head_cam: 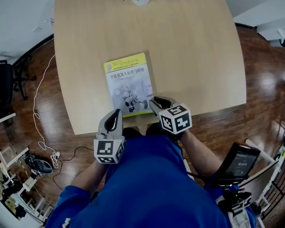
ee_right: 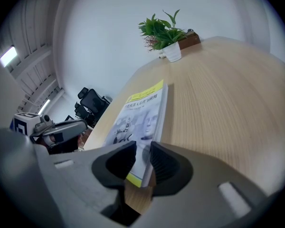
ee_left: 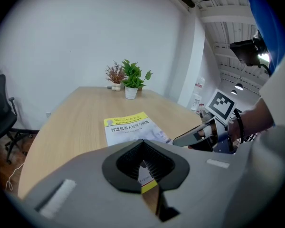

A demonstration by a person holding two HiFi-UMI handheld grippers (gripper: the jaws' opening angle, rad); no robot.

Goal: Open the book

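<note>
With the left gripper [ee_left: 142,145] idle, jaws together, ease the right gripper [ee_right: 143,151], jaws slightly apart, onto only the book [ee_right: 143,109] cover's edge, then lift

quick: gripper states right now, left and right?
Left hand-held gripper: shut, empty.
Right hand-held gripper: open, jaws slightly apart at the near corner of the book, not gripping it.

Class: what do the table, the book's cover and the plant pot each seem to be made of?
The table: pale wood or wood-look laminate, matt, fine straight grain. The book: thin printed paper or card cover, slightly glossy. The plant pot: white, smooth, perhaps ceramic or plastic.
</note>
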